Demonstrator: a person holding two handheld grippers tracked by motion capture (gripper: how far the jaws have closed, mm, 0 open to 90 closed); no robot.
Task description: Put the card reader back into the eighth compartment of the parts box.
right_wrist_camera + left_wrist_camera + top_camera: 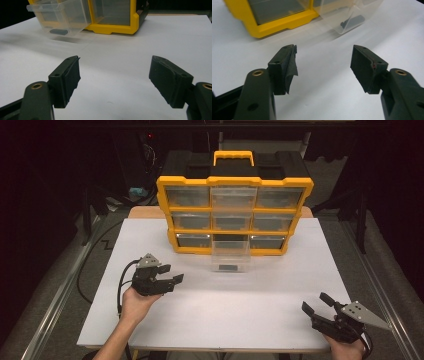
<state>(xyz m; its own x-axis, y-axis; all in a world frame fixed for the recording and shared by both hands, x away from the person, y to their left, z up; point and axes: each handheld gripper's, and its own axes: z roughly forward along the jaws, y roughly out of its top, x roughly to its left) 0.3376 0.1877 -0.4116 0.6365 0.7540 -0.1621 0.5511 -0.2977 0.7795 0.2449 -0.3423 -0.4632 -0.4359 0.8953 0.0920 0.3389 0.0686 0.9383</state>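
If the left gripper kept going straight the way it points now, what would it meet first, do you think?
Probably the clear drawer pulled out of the bottom row of the yellow cabinet. The left gripper is open, with bare white table ahead of it until then, though depth is hard to judge.

Clear plastic drawer (pixel 230 255) pulled out from organizer's bottom row, small dark part (pixel 229 267) inside

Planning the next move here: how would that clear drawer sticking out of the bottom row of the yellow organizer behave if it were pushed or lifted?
The clear drawer looks like thin, stiff plastic, so probably light and rigid. Its smooth walls may be slippery to pinch. It hangs tilted out of the yellow organizer, so a push might slide it in or jam it. The small dark part inside would likely slide.
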